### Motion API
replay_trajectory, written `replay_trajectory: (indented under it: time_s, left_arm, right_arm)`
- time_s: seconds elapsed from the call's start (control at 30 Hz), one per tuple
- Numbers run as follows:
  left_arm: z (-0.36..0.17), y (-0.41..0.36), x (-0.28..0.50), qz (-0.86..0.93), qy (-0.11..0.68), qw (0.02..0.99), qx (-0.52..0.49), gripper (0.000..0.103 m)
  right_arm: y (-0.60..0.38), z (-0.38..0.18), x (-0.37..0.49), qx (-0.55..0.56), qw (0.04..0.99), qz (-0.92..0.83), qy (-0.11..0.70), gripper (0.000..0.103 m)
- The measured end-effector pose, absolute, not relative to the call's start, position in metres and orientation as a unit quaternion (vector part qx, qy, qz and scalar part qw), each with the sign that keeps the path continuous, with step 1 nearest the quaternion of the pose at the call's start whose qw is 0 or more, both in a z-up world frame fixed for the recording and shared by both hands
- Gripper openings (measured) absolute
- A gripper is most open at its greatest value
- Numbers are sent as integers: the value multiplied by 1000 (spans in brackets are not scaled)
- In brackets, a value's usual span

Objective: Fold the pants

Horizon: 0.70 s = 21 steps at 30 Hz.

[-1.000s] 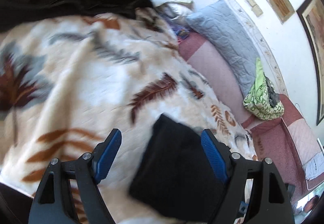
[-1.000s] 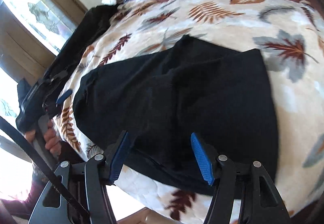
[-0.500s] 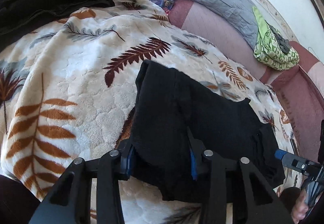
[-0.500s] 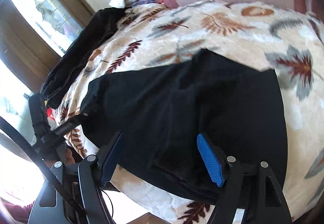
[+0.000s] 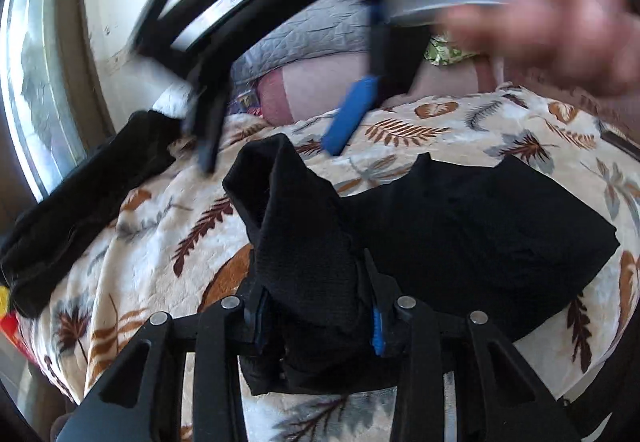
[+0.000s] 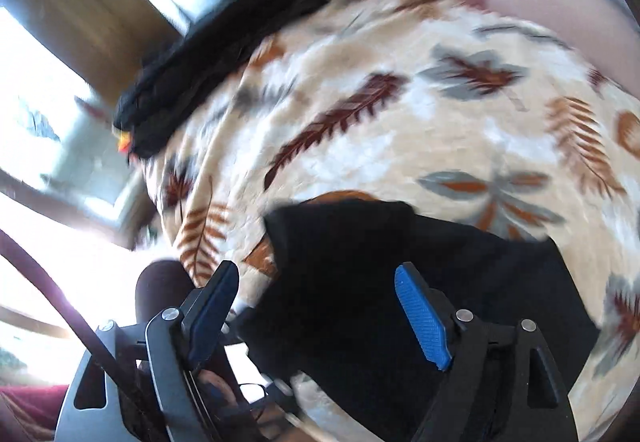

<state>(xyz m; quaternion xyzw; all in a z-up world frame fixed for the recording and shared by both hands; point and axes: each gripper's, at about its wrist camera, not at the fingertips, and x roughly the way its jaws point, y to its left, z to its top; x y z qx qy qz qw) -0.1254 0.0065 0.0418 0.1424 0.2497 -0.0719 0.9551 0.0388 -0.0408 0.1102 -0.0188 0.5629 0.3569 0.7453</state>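
The left camera sits just behind the left gripper (image 5: 316,316) and looks forward and a little down, very close to the black pants (image 5: 460,226) on the bed (image 5: 160,226). It faces across the bed toward the grey pillow (image 5: 312,30) and a window at its left. The right gripper (image 5: 276,142) shows near the top of this view, blurry.

The right camera sits behind the right gripper (image 6: 316,314), higher above the bed (image 6: 400,146), and is blurry too. It tilts toward the windows.

Both views share the leaf blanket (image 6: 360,54), the pants (image 6: 360,282) and the dark cloth pile (image 5: 80,194) at the bed's far edge.
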Motion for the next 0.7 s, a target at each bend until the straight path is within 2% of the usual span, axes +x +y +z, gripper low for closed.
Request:
replay_trajectory:
  time_s: [0.13, 0.3, 0.33, 0.37, 0.4, 0.43, 0.5, 0.6, 0.67, 0.7]
  left_arm:
    - [39, -3, -131, -62, 227, 955, 182, 36]
    - [39, -2, -132, -67, 225, 953, 190, 36]
    - [38, -2, -132, -68, 225, 953, 192, 36]
    - [38, -4, -132, -69, 226, 952, 195, 36]
    - [37, -6, -132, -72, 227, 951, 196, 36]
    - [37, -8, -133, -74, 226, 951, 199, 36]
    - [39, -10, -136, -82, 221, 951, 199, 38]
    - [49, -4, -153, -111, 190, 960, 175, 46]
    - [56, 0, -160, -123, 172, 965, 153, 64]
    - [59, 4, -164, -117, 161, 969, 143, 67]
  right_arm:
    - [12, 92, 50, -99, 714, 330, 610, 85]
    - [47, 64, 41, -206, 690, 291, 630, 83]
    - [48, 61, 38, -214, 686, 293, 631, 79]
    - [48, 59, 36, -222, 685, 294, 628, 65]
    - [46, 59, 35, -232, 690, 289, 622, 40]
    - [41, 59, 35, -237, 697, 280, 616, 28]
    - [25, 62, 39, -207, 706, 280, 616, 22]
    - [-1, 68, 48, -164, 722, 275, 613, 18]
    - [-17, 70, 56, -137, 732, 262, 614, 18]
    - [-26, 71, 61, -125, 736, 259, 613, 17]
